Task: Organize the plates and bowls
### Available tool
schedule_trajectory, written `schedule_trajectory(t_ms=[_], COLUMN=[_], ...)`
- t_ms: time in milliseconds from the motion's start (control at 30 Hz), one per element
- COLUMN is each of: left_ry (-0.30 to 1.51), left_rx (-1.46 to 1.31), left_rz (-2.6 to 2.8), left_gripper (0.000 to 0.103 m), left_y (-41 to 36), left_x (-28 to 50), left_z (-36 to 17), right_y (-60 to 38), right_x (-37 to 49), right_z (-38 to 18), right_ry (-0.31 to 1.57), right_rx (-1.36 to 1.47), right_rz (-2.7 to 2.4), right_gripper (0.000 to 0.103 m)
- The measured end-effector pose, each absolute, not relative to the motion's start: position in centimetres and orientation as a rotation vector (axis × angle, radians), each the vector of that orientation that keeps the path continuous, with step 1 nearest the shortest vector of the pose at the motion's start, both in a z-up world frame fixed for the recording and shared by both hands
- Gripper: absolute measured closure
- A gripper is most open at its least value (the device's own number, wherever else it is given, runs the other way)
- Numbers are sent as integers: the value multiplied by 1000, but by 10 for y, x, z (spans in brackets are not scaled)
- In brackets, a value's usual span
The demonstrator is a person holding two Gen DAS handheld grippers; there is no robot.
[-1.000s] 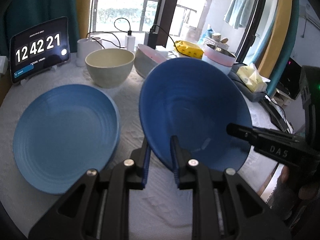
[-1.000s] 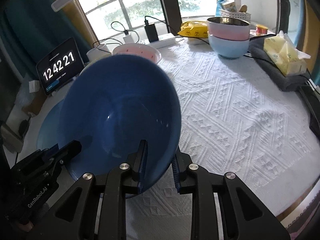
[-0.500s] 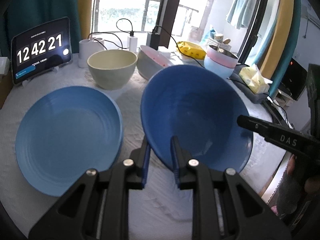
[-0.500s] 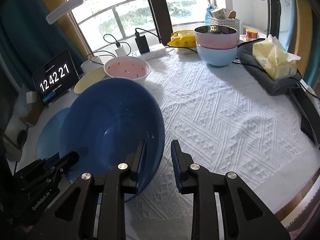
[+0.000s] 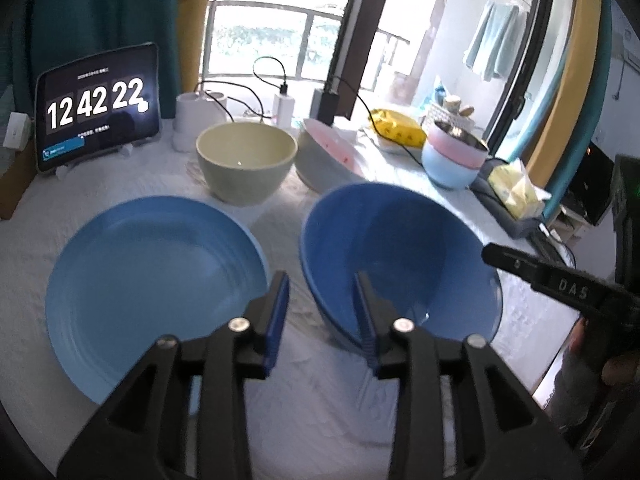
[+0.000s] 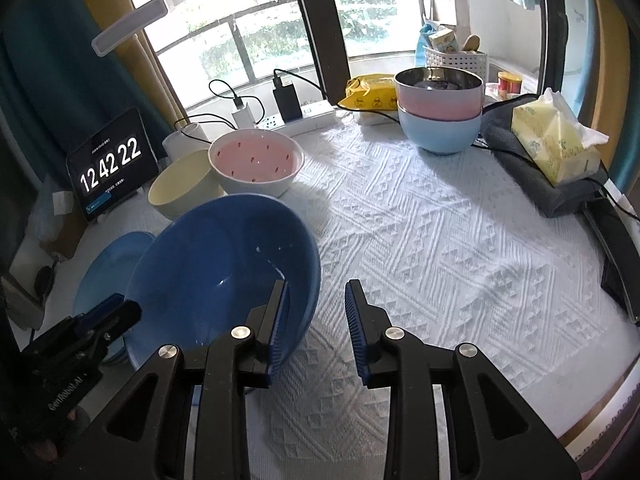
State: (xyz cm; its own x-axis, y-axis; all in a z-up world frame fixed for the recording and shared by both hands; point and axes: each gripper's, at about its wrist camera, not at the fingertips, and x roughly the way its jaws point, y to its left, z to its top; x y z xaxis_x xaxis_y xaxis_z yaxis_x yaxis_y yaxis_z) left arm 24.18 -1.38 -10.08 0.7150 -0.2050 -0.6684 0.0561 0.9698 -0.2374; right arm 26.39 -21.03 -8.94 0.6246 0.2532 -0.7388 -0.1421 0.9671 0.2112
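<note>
1. My left gripper [image 5: 322, 316] is spread, its fingers straddling the blue bowl's [image 5: 400, 256] near rim without clamping it.
2. My right gripper [image 6: 316, 320] is spread too, beside the bowl's right rim.
3. The bowl sits on the tablecloth [image 6: 440, 240], apparently tilted (fisheye distorts), just right of the blue plate [image 5: 152, 280]; the left gripper is nearer.
</note>
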Motion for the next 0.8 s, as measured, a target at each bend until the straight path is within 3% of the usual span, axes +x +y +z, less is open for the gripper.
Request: schedule_trajectory(t_ms=[600, 800], left_ry=[675, 657], left_rx=[-150, -128], left_rz=[-119, -128], left_gripper=[66, 66], left_y=[-6, -8], left_x=[274, 292], left_z=[-67, -59], right_y=[-203, -201], right_x=[295, 309], right_z=[-74, -67], right_ry=[822, 796], right_rx=[111, 91], right_rz=[271, 287], right_gripper=[72, 66])
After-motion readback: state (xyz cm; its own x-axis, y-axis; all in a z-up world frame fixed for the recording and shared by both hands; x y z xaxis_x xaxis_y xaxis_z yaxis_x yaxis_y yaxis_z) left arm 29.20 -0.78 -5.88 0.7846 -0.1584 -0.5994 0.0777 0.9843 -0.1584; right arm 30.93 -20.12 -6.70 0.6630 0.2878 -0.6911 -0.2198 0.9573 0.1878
